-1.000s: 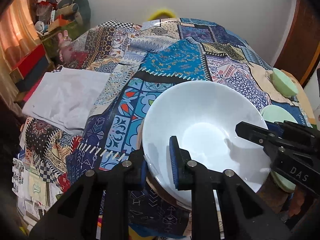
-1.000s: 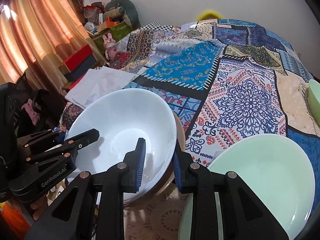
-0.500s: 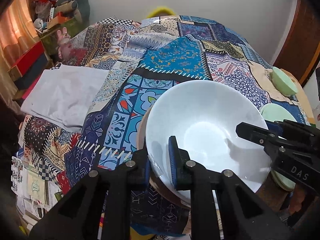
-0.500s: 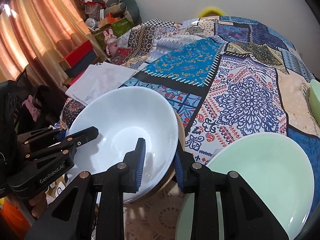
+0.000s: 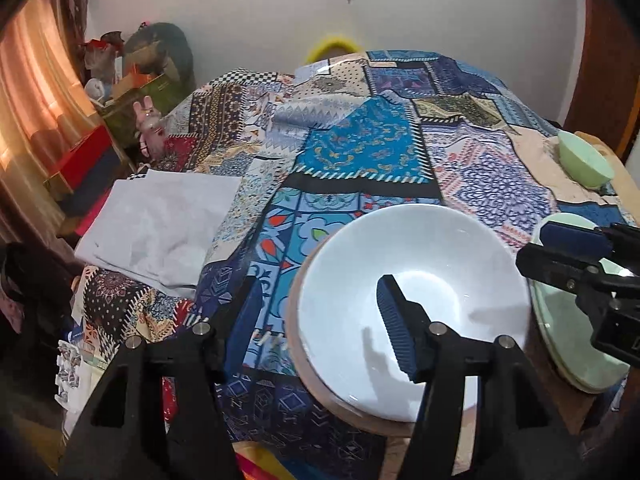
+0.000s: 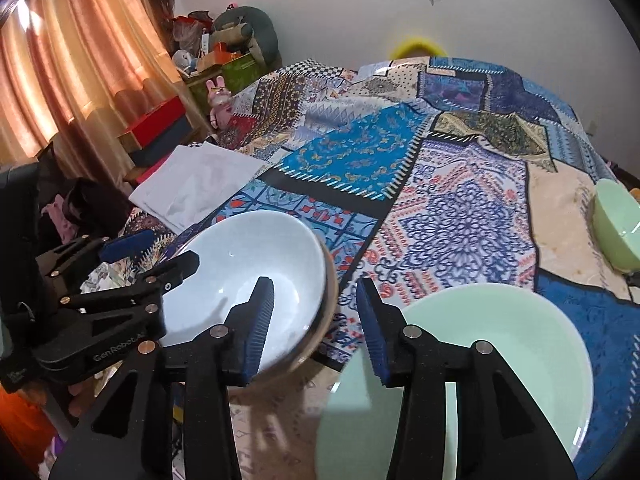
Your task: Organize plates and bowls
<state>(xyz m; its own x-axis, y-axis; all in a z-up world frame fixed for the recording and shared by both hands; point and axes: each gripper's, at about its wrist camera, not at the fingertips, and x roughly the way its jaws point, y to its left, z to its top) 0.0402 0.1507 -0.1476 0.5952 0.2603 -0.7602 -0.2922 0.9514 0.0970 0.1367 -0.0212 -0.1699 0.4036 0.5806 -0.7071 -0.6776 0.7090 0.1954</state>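
- A second ago both my grippers were clamped on the rim of the white bowl, one on each side; both have let go since
- My left gripper is released now, its jaws spread wide across the bowl's left rim, one finger hanging inside the bowl and the other outside over the patchwork cloth
- My right gripper is likewise spread open, straddling the bowl's right rim without pinching it
- The white bowl sits at the near edge of the table, nested on a brownish dish whose rim shows around it, so I judge the stacking step for this bowl done
- Just to its right lies the wide pale green plate, and further right, at the far right edge, a small green bowl rests on the cloth, well apart from the stack
- Next I would pull both grippers clear and go for the green pieces; a finger lifting out carelessly could catch the white bowl's rim and tip it off the near edge
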